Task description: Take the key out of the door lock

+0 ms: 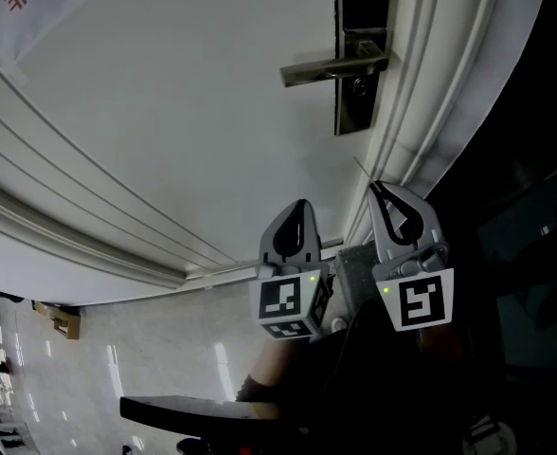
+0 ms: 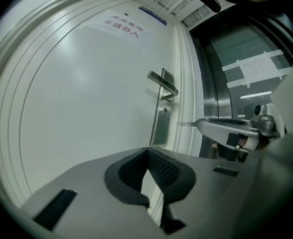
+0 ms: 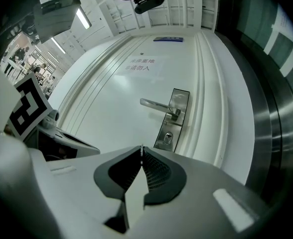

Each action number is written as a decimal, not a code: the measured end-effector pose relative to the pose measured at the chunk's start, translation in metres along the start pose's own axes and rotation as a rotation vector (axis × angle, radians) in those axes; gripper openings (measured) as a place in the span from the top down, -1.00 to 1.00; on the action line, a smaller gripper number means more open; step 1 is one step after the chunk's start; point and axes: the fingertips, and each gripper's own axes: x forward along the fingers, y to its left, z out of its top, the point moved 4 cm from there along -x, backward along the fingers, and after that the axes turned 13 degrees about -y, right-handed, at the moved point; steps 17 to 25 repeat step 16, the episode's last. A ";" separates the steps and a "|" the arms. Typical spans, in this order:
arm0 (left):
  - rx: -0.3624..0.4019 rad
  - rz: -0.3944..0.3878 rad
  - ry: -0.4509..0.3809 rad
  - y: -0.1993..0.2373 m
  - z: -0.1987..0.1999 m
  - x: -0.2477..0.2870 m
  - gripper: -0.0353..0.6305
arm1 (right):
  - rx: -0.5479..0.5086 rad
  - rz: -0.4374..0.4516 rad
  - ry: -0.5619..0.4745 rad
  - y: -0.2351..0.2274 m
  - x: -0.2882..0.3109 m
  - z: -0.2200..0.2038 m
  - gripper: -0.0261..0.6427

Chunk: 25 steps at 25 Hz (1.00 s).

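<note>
Before a white door, the key is clamped in the right hand-held gripper, aimed at the lock at 12 o'clock; the left hand-held gripper is closed, empty.

From the head we look steeply down the face of the door. Its lock plate lies far off at the picture's top edge, while the left gripper and right gripper sit close, low and near centre. The left gripper view looks along its own jaws at the door's latch edge from an angle, and the right gripper, with the key pinched at its tip, reaches in from the right. The right gripper view faces the plate more squarely and from nearer, just above its jaws, with the left gripper's marker cube at its left edge. All three views share the door, the plate, the lever handle and the sign.
</note>
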 end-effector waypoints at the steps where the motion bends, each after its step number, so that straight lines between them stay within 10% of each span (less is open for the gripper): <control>1: 0.000 0.000 0.000 0.000 0.000 0.000 0.89 | 0.000 0.000 -0.001 0.000 0.000 0.000 0.89; 25: -0.001 0.003 0.001 0.002 0.002 -0.003 0.89 | -0.009 0.009 -0.009 0.004 0.000 0.003 0.89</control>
